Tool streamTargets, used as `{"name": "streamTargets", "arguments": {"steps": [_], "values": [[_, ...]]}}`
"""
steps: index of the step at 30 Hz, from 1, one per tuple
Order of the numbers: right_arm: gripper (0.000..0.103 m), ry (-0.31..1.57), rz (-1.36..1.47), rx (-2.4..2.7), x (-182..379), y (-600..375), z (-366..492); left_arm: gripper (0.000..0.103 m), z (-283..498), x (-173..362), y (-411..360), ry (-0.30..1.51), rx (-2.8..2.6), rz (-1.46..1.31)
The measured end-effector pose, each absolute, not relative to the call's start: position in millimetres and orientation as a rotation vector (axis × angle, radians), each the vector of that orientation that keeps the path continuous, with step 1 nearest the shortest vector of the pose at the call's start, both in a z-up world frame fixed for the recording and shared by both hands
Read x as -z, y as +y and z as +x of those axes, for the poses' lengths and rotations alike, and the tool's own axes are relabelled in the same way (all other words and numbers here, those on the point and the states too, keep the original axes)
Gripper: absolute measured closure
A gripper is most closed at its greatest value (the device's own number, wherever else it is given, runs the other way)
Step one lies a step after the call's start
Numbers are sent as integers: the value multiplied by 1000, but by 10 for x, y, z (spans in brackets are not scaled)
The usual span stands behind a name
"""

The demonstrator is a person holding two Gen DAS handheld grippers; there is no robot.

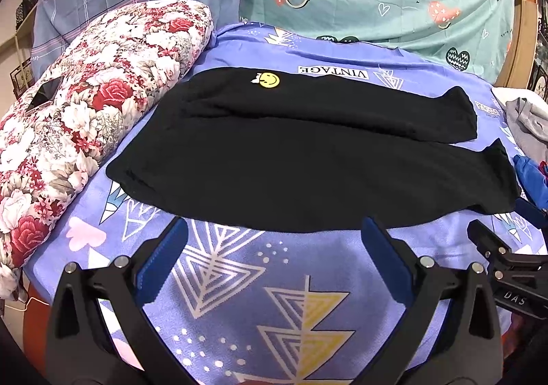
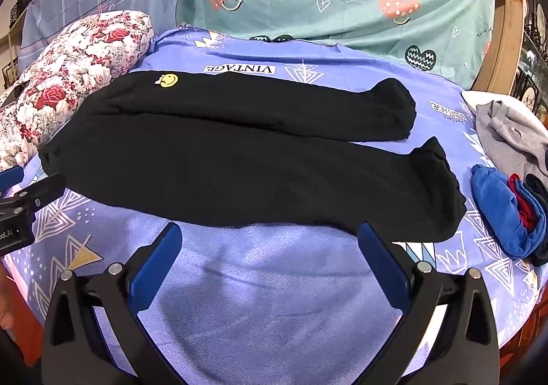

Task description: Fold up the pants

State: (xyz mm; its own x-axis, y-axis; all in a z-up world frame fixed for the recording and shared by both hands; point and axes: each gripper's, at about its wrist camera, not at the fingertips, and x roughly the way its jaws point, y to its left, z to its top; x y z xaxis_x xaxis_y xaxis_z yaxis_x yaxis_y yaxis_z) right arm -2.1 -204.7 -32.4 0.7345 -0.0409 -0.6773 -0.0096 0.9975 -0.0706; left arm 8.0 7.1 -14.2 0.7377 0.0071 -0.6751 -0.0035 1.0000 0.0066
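A floral quilt (image 1: 78, 104) at left; black pants (image 1: 308, 152) lie flat across a purple sheet (image 1: 239, 282), legs rightward; both the left gripper (image 1: 274, 234) and right gripper (image 2: 270, 234) hover near, jaws wide, empty

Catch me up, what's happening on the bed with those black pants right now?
The black pants lie spread flat on the purple sheet, both legs pointing right, not yet folded. The left claw and right claw both hover open just short of the near edge, holding nothing. Other clothes sit off to the right.
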Motion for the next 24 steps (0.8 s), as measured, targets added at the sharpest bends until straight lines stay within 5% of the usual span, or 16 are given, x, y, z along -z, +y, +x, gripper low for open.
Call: {"name": "streamTargets", "arguments": {"steps": [24], "values": [[1,752,-70,12,334,-2044,-37,2,75,159,76,754,-4,-8]]}}
